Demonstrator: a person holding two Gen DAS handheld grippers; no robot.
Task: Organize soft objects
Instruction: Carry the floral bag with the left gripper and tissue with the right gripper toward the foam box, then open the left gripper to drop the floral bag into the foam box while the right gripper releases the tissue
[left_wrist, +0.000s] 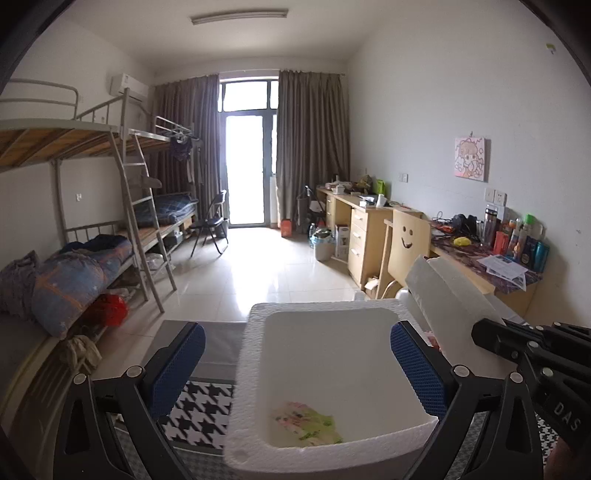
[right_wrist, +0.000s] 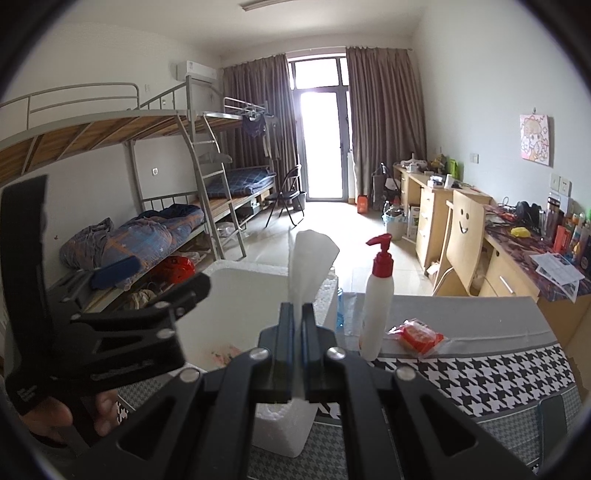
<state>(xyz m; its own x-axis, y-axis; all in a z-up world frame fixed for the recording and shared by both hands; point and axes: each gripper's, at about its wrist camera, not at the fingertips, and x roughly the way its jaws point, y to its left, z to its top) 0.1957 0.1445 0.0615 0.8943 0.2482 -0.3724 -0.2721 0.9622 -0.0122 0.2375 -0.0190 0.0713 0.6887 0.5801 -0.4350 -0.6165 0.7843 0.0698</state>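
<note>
A white foam box (left_wrist: 325, 307) stands on a table with a houndstooth cloth (right_wrist: 480, 376). A floral soft packet (left_wrist: 306, 424) lies on the box's floor. My left gripper (left_wrist: 297, 347) hangs over the box, open wide, its blue pads (left_wrist: 177, 365) touching nothing. The box's left wall lies between the jaws. My right gripper (right_wrist: 298, 317) is shut on a thin white translucent soft pack (right_wrist: 310, 258), which stands up from the jaws at the box's right rim. The same pack (left_wrist: 443, 295) and right gripper (left_wrist: 484, 334) show at the right of the left wrist view.
Right of the box stand a white pump bottle with a red top (right_wrist: 378, 295), a red packet (right_wrist: 421, 334) and a bluish packet (right_wrist: 341, 308). Bunk beds (left_wrist: 92, 258) line the left wall. Desks (left_wrist: 365, 229) and a smiley-face chair (left_wrist: 406, 243) line the right.
</note>
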